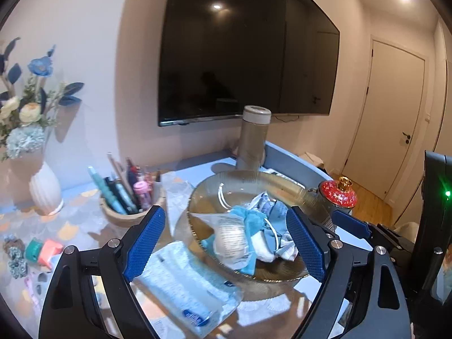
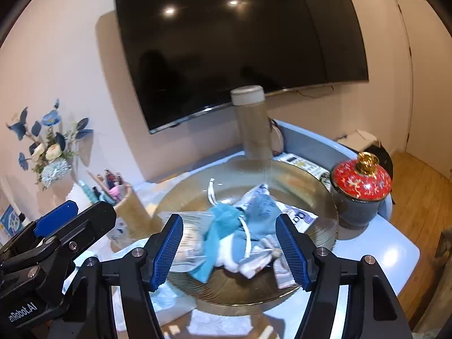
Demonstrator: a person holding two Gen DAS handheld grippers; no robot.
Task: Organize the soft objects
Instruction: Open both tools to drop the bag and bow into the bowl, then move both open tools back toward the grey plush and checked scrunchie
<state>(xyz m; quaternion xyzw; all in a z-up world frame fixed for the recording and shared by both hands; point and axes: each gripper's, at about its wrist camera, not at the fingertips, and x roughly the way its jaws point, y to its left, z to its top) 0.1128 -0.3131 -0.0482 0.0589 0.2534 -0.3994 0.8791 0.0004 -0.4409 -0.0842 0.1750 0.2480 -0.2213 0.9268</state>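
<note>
A ribbed amber glass bowl [image 1: 285,182] [image 2: 308,186] on the table holds a pile of soft things: a teal pouch with a white cord [image 1: 251,221] [image 2: 221,220], a clear bag of cotton pads [image 1: 230,238] [image 2: 189,233], and blue and white cloths [image 1: 272,207] [image 2: 261,207]. A plastic pack of blue tissues [image 1: 183,285] lies in front of the bowl. My left gripper [image 1: 224,244] is open and empty above the bowl's near rim. My right gripper [image 2: 228,250] is open and empty over the pile. The left gripper [image 2: 56,220] also shows at the left of the right wrist view.
A tall bottle with a beige lid [image 1: 254,138] [image 2: 252,121] stands behind the bowl. A dark jar with a red lid [image 1: 337,195] [image 2: 360,189] is at its right. A pen holder [image 1: 130,195], a white vase with flowers [image 1: 45,189] and scrunchies [image 1: 15,254] are at the left.
</note>
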